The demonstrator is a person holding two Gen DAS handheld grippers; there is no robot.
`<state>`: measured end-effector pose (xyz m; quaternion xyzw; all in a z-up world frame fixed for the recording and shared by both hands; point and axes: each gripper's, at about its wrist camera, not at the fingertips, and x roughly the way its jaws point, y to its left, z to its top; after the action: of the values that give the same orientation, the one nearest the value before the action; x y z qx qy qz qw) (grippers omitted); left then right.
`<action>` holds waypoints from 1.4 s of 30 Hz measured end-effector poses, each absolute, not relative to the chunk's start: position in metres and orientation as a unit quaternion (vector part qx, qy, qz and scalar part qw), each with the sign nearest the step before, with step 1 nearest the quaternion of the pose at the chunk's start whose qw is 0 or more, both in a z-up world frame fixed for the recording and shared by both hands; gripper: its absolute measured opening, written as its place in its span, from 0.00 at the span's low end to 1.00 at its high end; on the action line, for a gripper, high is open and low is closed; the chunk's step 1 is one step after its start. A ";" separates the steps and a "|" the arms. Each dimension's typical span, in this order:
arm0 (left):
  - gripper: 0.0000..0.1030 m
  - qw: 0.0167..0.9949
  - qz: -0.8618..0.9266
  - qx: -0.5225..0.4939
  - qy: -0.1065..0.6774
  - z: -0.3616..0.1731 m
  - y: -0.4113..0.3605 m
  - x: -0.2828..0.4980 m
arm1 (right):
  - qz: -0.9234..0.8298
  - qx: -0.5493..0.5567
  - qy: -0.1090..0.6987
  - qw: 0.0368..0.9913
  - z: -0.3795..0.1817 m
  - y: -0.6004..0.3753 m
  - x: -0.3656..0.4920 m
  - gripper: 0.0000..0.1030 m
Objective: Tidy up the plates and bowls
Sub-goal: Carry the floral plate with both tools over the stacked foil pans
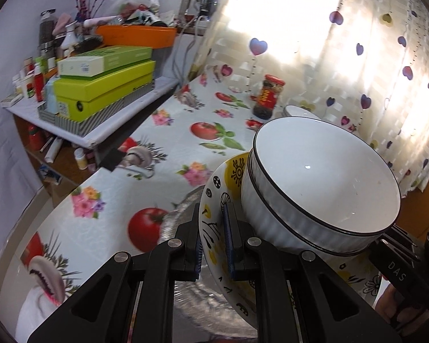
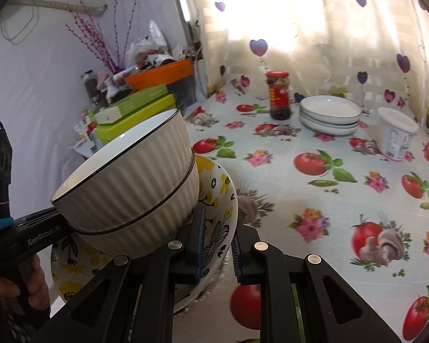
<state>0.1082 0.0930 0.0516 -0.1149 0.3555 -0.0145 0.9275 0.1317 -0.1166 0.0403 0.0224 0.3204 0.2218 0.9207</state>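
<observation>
Two stacked white ribbed bowls (image 1: 323, 188) with black rims sit in a yellow-and-black patterned plate (image 1: 214, 243). My left gripper (image 1: 213, 245) is shut on the plate's left rim. My right gripper (image 2: 218, 245) is shut on the plate's right rim (image 2: 217, 228); the bowls (image 2: 134, 183) lean left in that view. The plate is held tilted above the table, over a silvery tray (image 1: 180, 214). A stack of white plates (image 2: 330, 114) stands at the back right of the table; its edge shows in the left view (image 1: 297, 111).
A red-lidded sauce jar (image 2: 278, 95) stands next to the white plates and a white tub (image 2: 396, 137) to their right. The tablecloth (image 2: 300, 185) has tomato and flower prints. A cluttered shelf with green boxes (image 1: 105, 85) lies left. A heart-patterned curtain (image 1: 343, 43) hangs behind.
</observation>
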 end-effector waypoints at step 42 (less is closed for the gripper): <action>0.13 0.914 0.016 -0.091 0.395 0.009 0.106 0.113 | 0.237 -0.056 0.345 0.906 -0.009 -0.090 0.143 0.20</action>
<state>0.1130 0.1064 0.0091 -0.0915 0.3950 0.0161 0.9140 0.1434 -0.0901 -0.0092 -0.0557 0.3455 0.2374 0.9062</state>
